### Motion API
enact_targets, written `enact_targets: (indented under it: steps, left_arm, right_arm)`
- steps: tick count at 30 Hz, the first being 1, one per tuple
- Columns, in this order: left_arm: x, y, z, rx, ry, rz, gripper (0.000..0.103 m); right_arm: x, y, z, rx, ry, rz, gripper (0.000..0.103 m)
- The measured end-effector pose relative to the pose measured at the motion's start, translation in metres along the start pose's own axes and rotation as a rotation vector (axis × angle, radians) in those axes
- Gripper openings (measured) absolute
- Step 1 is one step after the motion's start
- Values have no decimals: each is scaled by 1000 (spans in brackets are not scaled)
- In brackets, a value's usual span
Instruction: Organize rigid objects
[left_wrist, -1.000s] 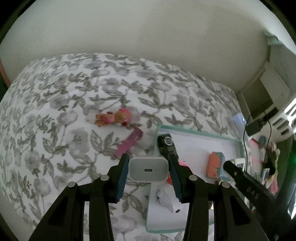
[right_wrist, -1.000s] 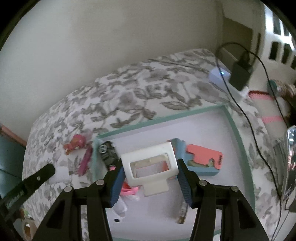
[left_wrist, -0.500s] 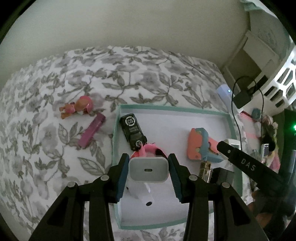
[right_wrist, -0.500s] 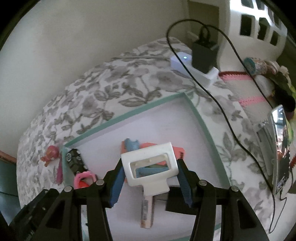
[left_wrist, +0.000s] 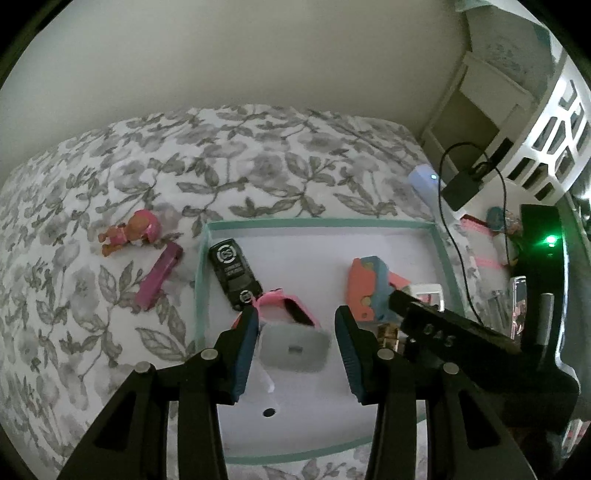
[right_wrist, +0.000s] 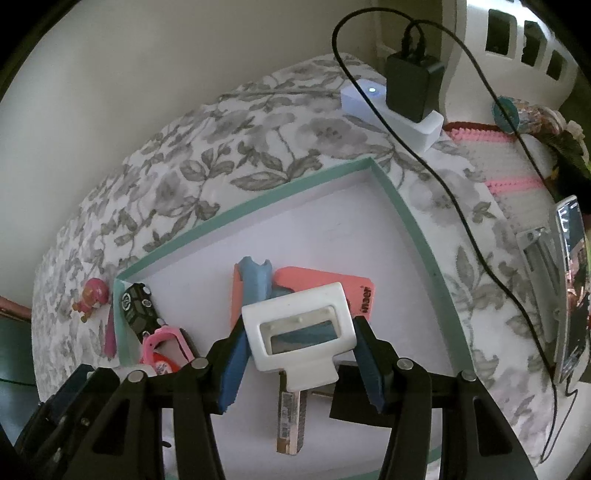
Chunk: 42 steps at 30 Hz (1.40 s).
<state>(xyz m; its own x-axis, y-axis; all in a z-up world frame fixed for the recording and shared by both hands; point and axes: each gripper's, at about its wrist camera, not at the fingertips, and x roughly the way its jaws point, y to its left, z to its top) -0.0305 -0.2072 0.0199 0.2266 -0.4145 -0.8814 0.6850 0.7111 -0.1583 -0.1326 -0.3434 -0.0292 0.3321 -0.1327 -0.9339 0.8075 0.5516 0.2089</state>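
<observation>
Held white bracket (right_wrist: 295, 306) clamped between jaws of right gripper (right_wrist: 299, 332) over tray (right_wrist: 406, 214). Could not tell whether left gripper (left_wrist: 295, 332) jaws gripped charger (left_wrist: 293, 349). Risked loose drop scattering crowded items.

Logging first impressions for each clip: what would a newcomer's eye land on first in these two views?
Most striking is the white plastic rectangular frame with a window, clamped in the right gripper above the shallow white tray with a teal rim. In the left wrist view, a white square charger block sits between the left gripper's blue pads over the same tray. Outside the tray, a small pink toy figure lies on the grey floral bedspread.
</observation>
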Motion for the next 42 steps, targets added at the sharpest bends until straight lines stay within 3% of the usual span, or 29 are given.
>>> enact_targets:
  steps: [22, 27, 37, 40, 42]
  left_arm:
    - [19, -1, -6, 7, 61, 13, 45]
    - [16, 3, -4, -4, 51, 22, 58]
    - [12, 28, 1, -64, 42, 87, 60]
    - [11, 43, 3, -106, 38, 120, 85]
    - [10, 54, 5, -138, 32, 132, 86]
  right_arm:
    - [8, 7, -1, -29, 32, -4, 57]
    - [7, 9, 0, -41, 28, -14, 58]
    - [-2, 20, 2, -80, -16, -29, 71]
    - [-2, 26, 1, -99, -22, -28, 74]
    - [-2, 31, 0, -111, -31, -21, 80]
